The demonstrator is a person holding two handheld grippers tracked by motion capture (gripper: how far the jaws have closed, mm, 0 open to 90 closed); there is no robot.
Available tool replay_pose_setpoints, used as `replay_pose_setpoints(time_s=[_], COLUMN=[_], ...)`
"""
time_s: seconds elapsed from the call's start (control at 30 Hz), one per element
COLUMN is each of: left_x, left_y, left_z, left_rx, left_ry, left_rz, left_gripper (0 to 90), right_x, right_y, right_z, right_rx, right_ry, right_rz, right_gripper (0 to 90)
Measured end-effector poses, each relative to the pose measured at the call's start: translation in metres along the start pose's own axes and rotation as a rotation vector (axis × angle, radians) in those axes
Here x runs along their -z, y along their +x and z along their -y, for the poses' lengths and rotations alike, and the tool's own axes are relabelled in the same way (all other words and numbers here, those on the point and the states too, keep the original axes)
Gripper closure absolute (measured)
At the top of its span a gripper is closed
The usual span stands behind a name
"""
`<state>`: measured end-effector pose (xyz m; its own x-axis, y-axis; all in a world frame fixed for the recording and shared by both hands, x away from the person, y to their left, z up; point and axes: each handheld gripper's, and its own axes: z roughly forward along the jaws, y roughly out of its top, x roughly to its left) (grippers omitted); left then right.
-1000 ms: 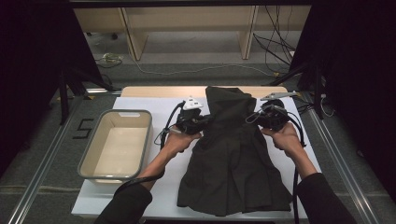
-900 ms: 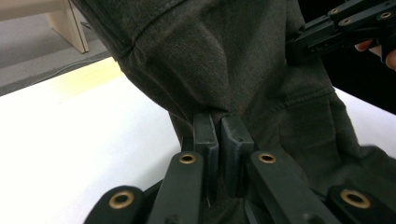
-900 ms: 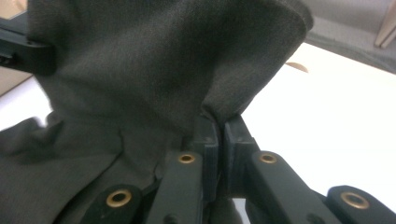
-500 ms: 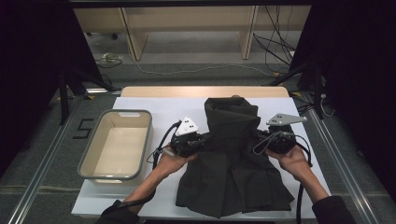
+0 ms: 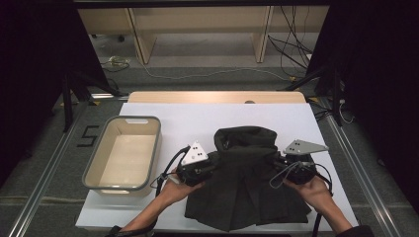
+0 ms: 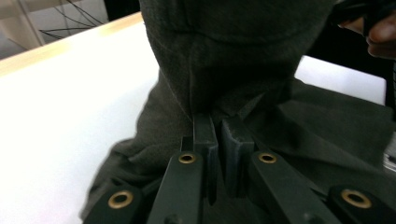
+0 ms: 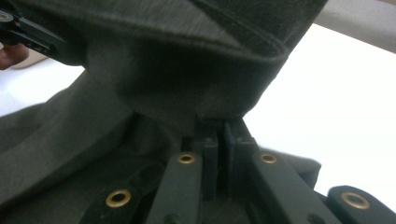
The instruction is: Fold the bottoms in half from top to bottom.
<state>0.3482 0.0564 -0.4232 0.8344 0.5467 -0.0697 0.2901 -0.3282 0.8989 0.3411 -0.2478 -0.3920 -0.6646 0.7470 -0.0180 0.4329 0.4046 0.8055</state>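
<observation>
Fold in progress: dark garment [image 5: 245,185] lies on the white desk [image 5: 183,118], right of the empty bin [image 5: 123,185]; its far end is lifted and doubled back toward the person. Left gripper [image 5: 213,162] and right gripper [image 5: 277,160] each have jaws pinched nearly together on the cloth at either side of that raised fold. Judged about halfway: top portion not yet laid flat and released; further folds and any move to the bin remain.

- Black two-jaw left gripper [image 5: 213,163], grey three-cornered plate, trailing black cable, brass rivets.
- Matching right gripper [image 5: 277,161].
- Dark sleeves, bottom of frame.
</observation>
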Motion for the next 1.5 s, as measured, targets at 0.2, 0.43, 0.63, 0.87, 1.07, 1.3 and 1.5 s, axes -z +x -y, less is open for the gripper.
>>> replay_pose_setpoints(time_s=[0.2, 0.43, 0.63, 0.87, 1.07, 1.3, 1.5], left_x=[0.002, 0.002, 0.002, 0.014, 0.036, 0.05, 0.026], left_y=[-0.012, -0.023, -0.027, -0.025, -0.017, 0.008, 0.007], left_z=[0.012, 0.02, 0.028, 0.022, 0.015, -0.002, -0.025], left_rx=[-0.037, -0.083, -0.118, -0.112, -0.067, 0.117, 0.186], left_ry=[0.012, 0.039, 0.061, 0.068, 0.033, -0.054, -0.001], left_rz=[0.013, 0.007, 0.015, 0.008, 0.005, -0.045, -0.089], left_gripper=[85.8, 85.5, 83.0, 71.8, 65.2, 64.8, 67.4], right_x=[0.006, 0.007, 0.009, 0.011, 0.01, 0.01, 0.011], right_y=[0.007, 0.016, 0.023, 0.029, 0.031, 0.031, 0.032], right_z=[0.013, 0.025, 0.031, 0.034, 0.036, 0.037, 0.037], right_rx=[0.006, 0.004, 0.031, 0.053, 0.061, 0.061, 0.059], right_ry=[0.019, 0.041, 0.051, 0.059, 0.065, 0.067, 0.071], right_rz=[-0.01, -0.017, -0.016, -0.008, -0.011, -0.011, -0.005], right_gripper=[86.3, 86.2, 86.2, 86.3, 86.4, 86.3, 86.0])
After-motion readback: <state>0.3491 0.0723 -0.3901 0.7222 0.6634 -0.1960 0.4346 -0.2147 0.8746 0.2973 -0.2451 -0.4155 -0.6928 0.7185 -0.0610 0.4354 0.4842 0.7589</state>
